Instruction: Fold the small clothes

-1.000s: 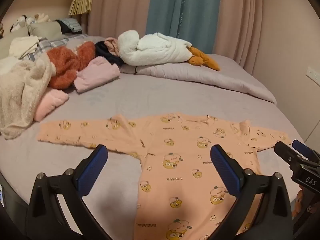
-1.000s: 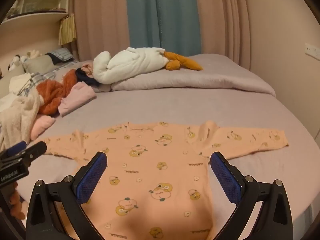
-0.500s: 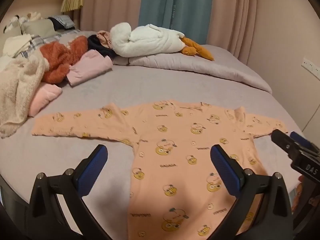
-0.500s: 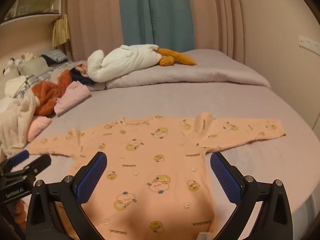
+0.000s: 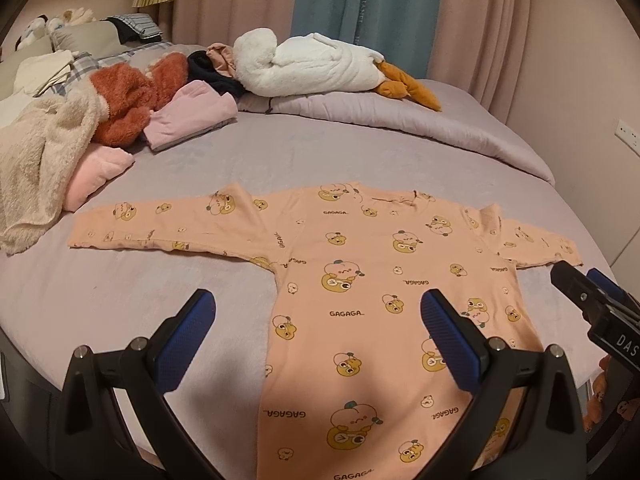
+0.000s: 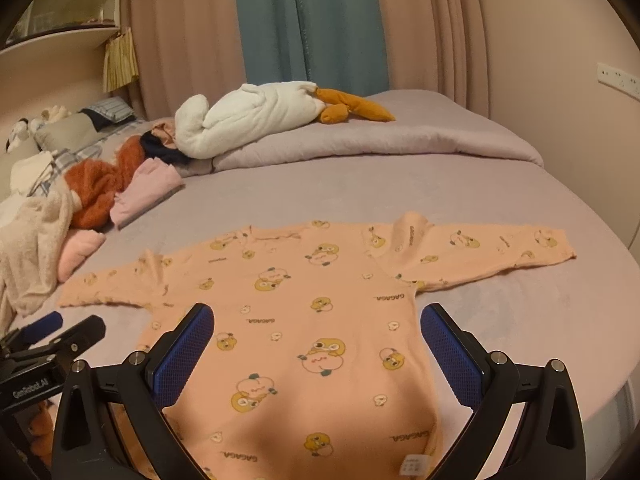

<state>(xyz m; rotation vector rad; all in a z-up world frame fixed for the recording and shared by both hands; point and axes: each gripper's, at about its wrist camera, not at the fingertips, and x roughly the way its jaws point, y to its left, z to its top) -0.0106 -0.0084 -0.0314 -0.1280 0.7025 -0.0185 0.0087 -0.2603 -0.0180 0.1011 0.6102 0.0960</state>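
Note:
An orange long-sleeved baby top point(image 5: 360, 280) point(image 6: 304, 304) with cartoon prints lies flat on the mauve bed point(image 5: 280, 152), both sleeves spread out sideways. My left gripper point(image 5: 318, 320) hovers open above the top's lower left part, nothing between its blue pads. My right gripper point(image 6: 316, 332) is open too, over the lower middle of the top. Each gripper shows at the edge of the other's view, the right gripper point(image 5: 592, 304) at the top's right side, the left gripper point(image 6: 48, 340) at its left side.
A heap of clothes point(image 5: 80, 120) point(image 6: 80, 200) lies at the left: a cream fleece, a rust fluffy garment, folded pink pieces. A white plush goose point(image 5: 312, 64) point(image 6: 256, 112) rests on the folded duvet at the back. Curtains and a wall stand behind.
Both grippers have drawn back and risen slightly, so the top now sits lower and fuller in both views. The top itself has not moved.

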